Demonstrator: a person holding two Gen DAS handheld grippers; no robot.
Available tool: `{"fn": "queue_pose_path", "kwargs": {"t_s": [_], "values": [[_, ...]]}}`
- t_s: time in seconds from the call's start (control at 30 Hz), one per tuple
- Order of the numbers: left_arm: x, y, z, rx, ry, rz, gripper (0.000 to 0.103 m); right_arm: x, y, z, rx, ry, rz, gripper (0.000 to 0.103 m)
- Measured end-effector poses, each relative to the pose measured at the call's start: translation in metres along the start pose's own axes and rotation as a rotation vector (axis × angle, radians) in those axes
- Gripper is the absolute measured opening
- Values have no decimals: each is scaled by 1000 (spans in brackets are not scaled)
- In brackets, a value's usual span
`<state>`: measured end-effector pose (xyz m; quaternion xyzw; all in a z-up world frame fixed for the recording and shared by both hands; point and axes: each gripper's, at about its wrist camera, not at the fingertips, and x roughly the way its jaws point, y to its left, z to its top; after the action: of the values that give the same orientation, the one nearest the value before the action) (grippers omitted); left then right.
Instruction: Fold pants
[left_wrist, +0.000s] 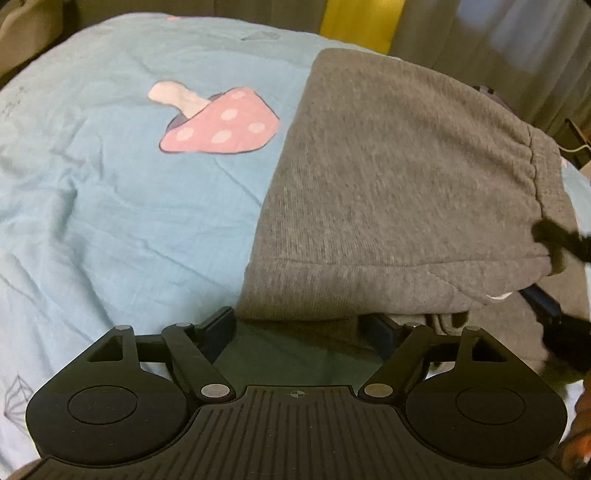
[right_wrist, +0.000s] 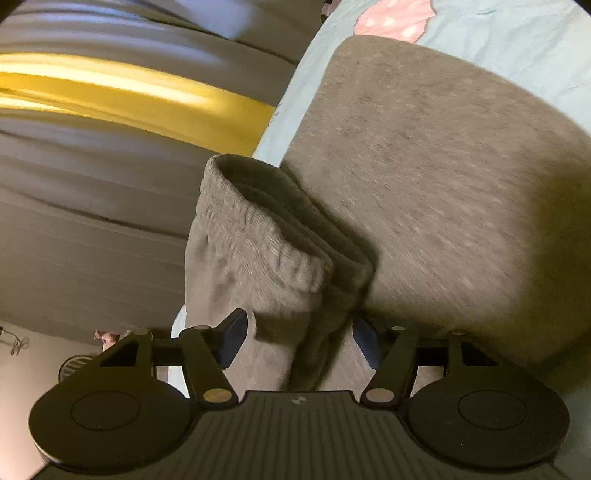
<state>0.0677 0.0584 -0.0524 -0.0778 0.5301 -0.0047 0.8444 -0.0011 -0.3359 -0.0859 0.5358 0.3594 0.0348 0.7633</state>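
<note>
Grey sweatpants (left_wrist: 399, 192) lie folded on a light blue bedsheet (left_wrist: 110, 192). Their elastic waistband (left_wrist: 543, 173) is at the right. My left gripper (left_wrist: 299, 325) is open, its fingers straddling the near folded edge of the pants. My right gripper (right_wrist: 295, 339) is open too, with the ribbed waistband end (right_wrist: 266, 243) bunched between its fingers. The right gripper also shows as a dark blur at the right edge of the left wrist view (left_wrist: 561, 240). The pants body (right_wrist: 443, 184) spreads beyond the right gripper.
The sheet has a pink mushroom print (left_wrist: 221, 125) left of the pants. Grey and yellow curtains (right_wrist: 110, 96) hang beyond the bed's edge. The bed edge runs close to the waistband.
</note>
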Motion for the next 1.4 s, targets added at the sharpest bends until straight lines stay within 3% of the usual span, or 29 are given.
{"fn": "queue_pose_path", "kwargs": {"t_s": [0.07, 0.13, 0.2, 0.33, 0.4, 0.47, 0.53, 0.57, 0.63, 0.77, 0.8, 0.87, 0.93, 1.03, 1.2, 1.3, 1.4], "values": [[6, -3, 2, 12, -14, 25, 86, 13, 8, -4, -22, 7, -19, 81], [10, -8, 4, 36, -42, 42, 88, 16, 19, -9, -44, -8, -42, 81], [11, -11, 5, 46, -65, 46, 85, 21, 24, -11, -56, -17, -30, 45], [0, -7, 3, 40, -116, 9, 45, 11, 25, -15, -27, -28, 68, 37], [-6, 0, 3, -4, -133, -10, 39, 1, 31, -16, -40, -37, 115, 34], [-8, 4, 2, -19, -137, -39, 44, -9, 40, -16, -51, -45, 144, 32], [-8, 2, 2, 0, -129, -71, 62, -16, 53, -15, -66, -64, 174, 31], [-10, -1, 1, 20, -133, -85, 65, -20, 59, -12, -75, -73, 185, 31], [-15, -11, -2, 81, -161, -93, 81, -31, 75, -11, -98, -85, 223, 30], [-15, -38, -9, 230, -192, -43, 86, -49, 99, -10, -176, -127, 260, 30], [-12, -43, -9, 244, -194, 10, 84, -57, 104, -12, -192, -141, 274, 30], [-4, -46, -7, 236, -169, 107, 68, -68, 108, -14, -196, -156, 295, 30], [-3, -37, -4, 189, -151, 68, 42, -81, 109, -15, -214, -172, 305, 30], [-21, -22, -4, 106, -230, -41, 22, -90, 102, -11, -235, -199, 286, 30], [-50, -16, -11, 94, -377, -184, 19, -106, 66, 5, -219, -241, 182, 30], [-46, -30, -13, 167, -350, -186, 24, -110, 37, 12, -207, -249, 104, 30], [-30, -40, -11, 212, -273, -122, 35, -101, 6, 20, -141, -171, 6, 32]]}}
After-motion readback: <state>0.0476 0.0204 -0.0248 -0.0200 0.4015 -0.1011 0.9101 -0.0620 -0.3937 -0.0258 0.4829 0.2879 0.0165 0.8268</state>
